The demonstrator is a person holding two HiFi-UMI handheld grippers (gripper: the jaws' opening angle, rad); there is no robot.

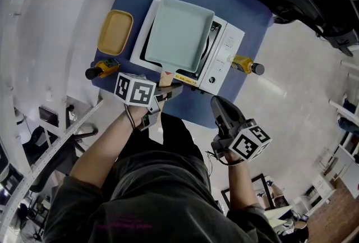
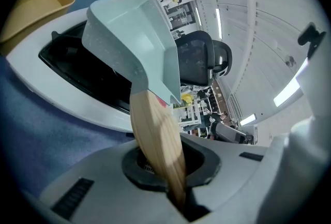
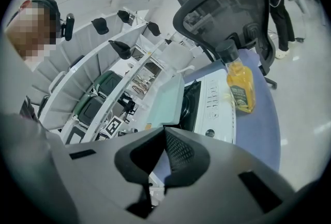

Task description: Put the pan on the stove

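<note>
A pale green square pan (image 1: 179,34) with a wooden handle (image 1: 166,76) lies over the black top of the white stove (image 1: 224,54) on the blue table. My left gripper (image 1: 168,87) is shut on the end of that handle (image 2: 155,135), which runs between its jaws (image 2: 165,171) up to the pan (image 2: 129,36). Whether the pan rests fully on the stove (image 2: 62,93) I cannot tell. My right gripper (image 1: 216,102) hovers at the table's near edge, right of the handle, shut with nothing in it (image 3: 164,132). From there the pan (image 3: 168,99) and stove (image 3: 217,109) show ahead.
A yellow dish (image 1: 115,31) sits left of the stove. One dark-capped bottle (image 1: 101,69) lies at the table's near left, another amber bottle (image 1: 247,65) to the stove's right. A black office chair (image 3: 232,5) stands beyond the table (image 1: 247,6).
</note>
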